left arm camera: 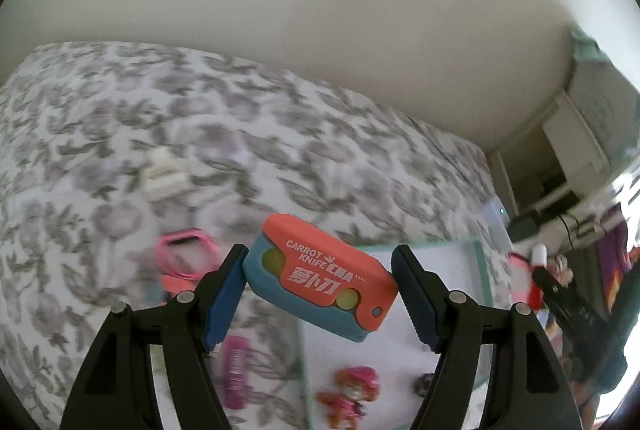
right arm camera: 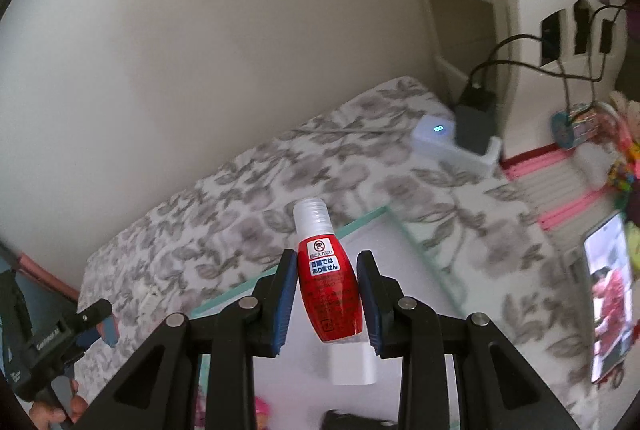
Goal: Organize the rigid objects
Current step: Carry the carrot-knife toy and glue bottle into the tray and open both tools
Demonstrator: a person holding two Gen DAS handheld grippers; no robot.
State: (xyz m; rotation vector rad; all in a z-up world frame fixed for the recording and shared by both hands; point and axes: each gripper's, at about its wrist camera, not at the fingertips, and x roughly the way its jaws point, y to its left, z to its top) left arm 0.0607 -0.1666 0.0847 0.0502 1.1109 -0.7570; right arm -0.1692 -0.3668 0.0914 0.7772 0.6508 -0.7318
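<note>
I have the orange-and-blue plastic carrot knife toy (left arm camera: 320,276) gripped in my left gripper (left arm camera: 320,294), its long axis slanting across the gap from pad to pad, lifted above the floral bedspread (left arm camera: 120,109). My right gripper (right arm camera: 326,294) is clamped on a small red bottle with a clear cap (right arm camera: 326,278), cap pointing away from me. Both hang over the white tray with a mint rim (right arm camera: 416,242), directly below the right jaws, so I judge that hand nearer for setting down.
</note>
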